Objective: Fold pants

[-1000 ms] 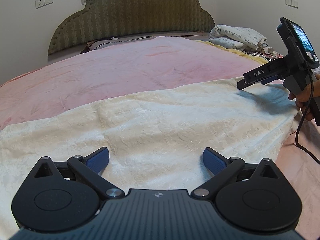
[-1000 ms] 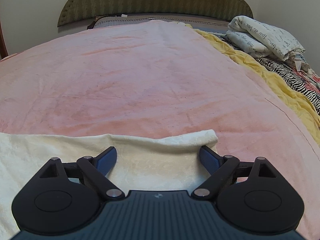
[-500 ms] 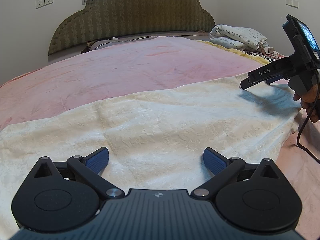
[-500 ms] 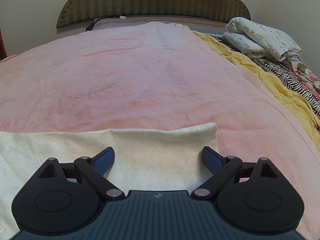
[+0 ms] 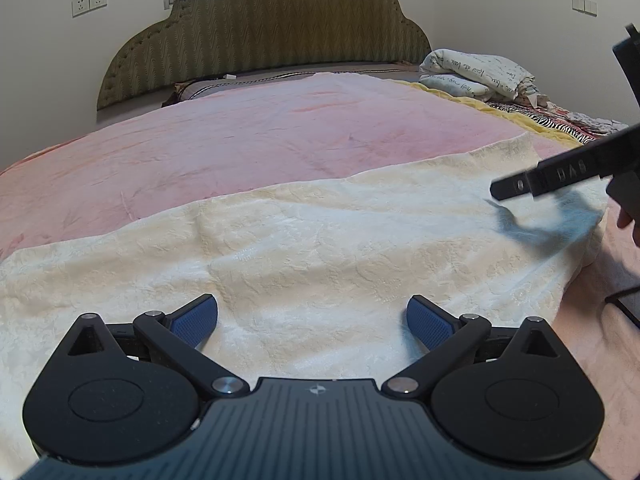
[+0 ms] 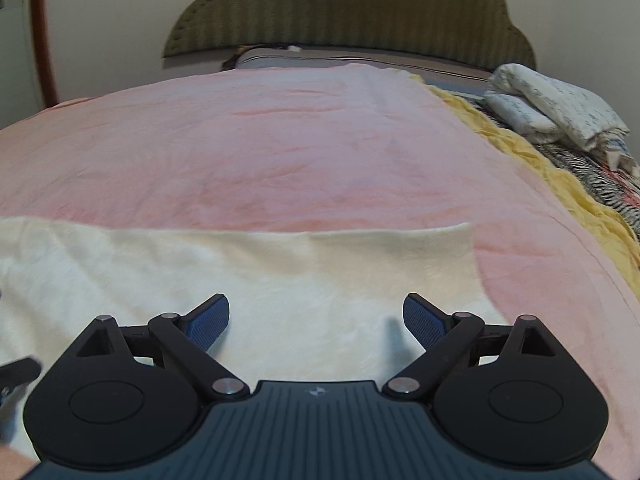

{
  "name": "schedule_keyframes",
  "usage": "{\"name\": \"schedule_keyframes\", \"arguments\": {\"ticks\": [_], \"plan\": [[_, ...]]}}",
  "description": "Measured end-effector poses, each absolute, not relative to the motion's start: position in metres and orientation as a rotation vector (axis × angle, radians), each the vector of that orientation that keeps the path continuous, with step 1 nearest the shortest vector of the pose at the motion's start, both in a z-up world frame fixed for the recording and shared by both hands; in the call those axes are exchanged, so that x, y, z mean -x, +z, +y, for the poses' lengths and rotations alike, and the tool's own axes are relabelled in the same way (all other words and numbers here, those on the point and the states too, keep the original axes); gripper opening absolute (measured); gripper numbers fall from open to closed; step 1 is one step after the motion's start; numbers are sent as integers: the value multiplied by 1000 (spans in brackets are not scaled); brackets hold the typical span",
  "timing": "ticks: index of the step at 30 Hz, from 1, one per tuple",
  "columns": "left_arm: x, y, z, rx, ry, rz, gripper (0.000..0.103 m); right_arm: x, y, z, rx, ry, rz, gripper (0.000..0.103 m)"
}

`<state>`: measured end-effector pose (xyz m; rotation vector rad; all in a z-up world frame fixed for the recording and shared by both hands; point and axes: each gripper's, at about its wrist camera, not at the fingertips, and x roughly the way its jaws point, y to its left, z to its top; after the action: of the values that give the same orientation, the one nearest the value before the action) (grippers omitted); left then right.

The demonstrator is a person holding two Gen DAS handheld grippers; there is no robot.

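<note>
Cream textured pants (image 5: 320,248) lie flat across the pink blanket (image 5: 248,136), running left to right. My left gripper (image 5: 312,320) hovers open above their middle, nothing between its blue pads. In the right wrist view the pants (image 6: 280,272) end in a straight edge at the right, and my right gripper (image 6: 316,322) hangs open over that end. The right gripper (image 5: 520,188) also shows at the far right of the left wrist view, casting a shadow on the cloth, with a hand behind it.
A green padded headboard (image 5: 264,28) stands at the far end. Folded white printed bedding (image 5: 476,70) lies at the back right, beside a yellow sheet (image 6: 532,160) and zebra-print fabric (image 6: 600,176). A black cable (image 5: 624,304) hangs at the right.
The right gripper has pulled back and risen, so more of the pants' end shows in front of it. The left gripper has stayed nearly still. Both stay open.
</note>
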<state>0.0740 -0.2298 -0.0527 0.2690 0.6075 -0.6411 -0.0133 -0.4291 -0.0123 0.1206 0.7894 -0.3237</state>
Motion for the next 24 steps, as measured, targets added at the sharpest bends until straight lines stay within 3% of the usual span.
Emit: {"name": "schedule_keyframes", "arguments": {"ticks": [4, 16, 24], "plan": [[-74, -53, -229, -270, -640, 607, 103, 12, -27, -412, -12, -318, 851, 99], [-76, -53, -230, -276, -603, 621, 103, 17, -21, -355, -73, -369, 782, 102], [-75, -53, -230, -281, -598, 619, 103, 31, -33, -370, -190, -356, 774, 103]]}}
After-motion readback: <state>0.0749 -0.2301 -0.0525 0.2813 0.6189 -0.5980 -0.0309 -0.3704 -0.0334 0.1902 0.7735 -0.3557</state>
